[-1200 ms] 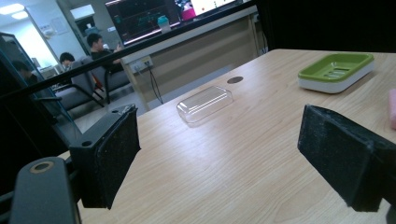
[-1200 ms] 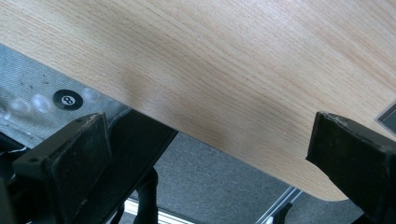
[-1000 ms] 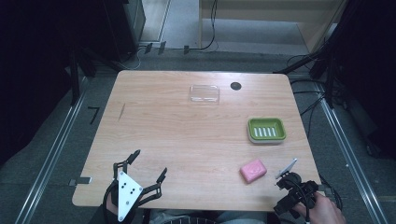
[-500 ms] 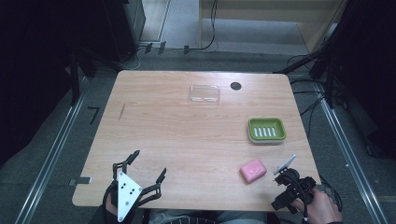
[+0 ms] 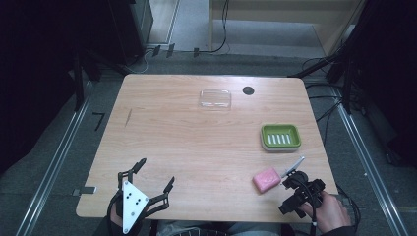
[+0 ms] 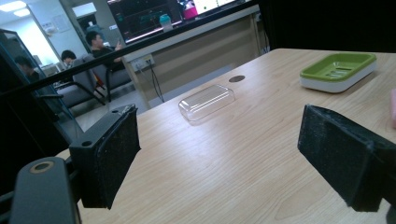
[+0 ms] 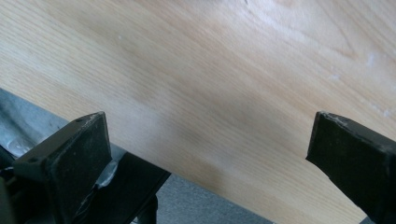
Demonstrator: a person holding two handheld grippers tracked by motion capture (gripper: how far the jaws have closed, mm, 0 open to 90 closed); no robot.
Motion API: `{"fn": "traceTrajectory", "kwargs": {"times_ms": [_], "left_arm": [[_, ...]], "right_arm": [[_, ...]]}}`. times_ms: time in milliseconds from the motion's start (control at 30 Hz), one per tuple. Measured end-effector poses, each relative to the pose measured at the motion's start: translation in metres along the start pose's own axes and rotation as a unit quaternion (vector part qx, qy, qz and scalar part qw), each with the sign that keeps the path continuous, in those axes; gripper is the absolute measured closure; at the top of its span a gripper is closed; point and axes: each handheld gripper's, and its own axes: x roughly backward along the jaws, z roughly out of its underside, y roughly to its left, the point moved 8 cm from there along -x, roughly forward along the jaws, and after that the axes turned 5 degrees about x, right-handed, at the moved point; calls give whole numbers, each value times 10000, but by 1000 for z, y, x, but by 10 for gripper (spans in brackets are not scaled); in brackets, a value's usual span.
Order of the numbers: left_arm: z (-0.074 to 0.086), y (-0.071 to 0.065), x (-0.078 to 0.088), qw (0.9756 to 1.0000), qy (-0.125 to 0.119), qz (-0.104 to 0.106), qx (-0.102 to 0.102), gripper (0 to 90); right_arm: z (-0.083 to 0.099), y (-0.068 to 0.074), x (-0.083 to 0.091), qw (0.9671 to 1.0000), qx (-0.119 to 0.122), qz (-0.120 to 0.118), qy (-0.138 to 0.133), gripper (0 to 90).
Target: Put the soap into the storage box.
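My right gripper (image 5: 291,173) hung at the bench's (image 5: 196,142) near right corner, just beside the pink soap bar (image 5: 266,179), its fingers spread wide and closed on nothing. In the right gripper view both fingers (image 7: 70,158) framed bare wood, with the bench edge and grey floor (image 7: 201,200) cutting across the lower left. So I was right over the rim there, little bench behind me.

The soap lay near that front edge, a rounded pink block, flat on the wood, slightly turned. Beyond it, toward the far side, sat the green soap dish (image 5: 280,136), apart from the soap, white strips showing in its well. Between soap and dish the wood was open.

Far left of the soap, my left gripper (image 5: 155,181) sat at the front edge, fingers (image 6: 109,154) wide apart, empty. From its view the clear lid (image 6: 206,101) lay well past the soap, toward the far edge, a dark round spot (image 6: 236,78) just beside it. Broad open wood lay left of the soap.
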Motion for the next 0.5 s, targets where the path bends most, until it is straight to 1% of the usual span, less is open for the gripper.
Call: {"fn": "traceTrajectory", "kwargs": {"times_ms": [67,100,133,167,200,300,367,500], "left_arm": [[0,0,0,10000,-6,-3,10,131],[0,0,0,10000,-4,-4,16,131],[0,0,0,10000,-3,-3,19,131],[0,0,0,10000,-8,-6,20,131],[0,0,0,10000,-10,-5,23,131],[0,0,0,10000,-17,-7,24,131],[0,0,0,10000,-19,-3,25,131],[0,0,0,10000,-3,4,9,131]], "right_arm": [[-2,1,0,10000,56,7,8,0],[-3,2,0,10000,37,2,18,0],[-5,2,0,10000,71,15,-3,0],[-7,3,1,10000,36,24,-8,0],[-8,2,1,9999,93,36,-45,0],[-13,2,3,9999,125,63,-75,0],[-16,3,4,9999,112,76,-65,0],[-24,5,6,9997,159,94,-134,0]]}}
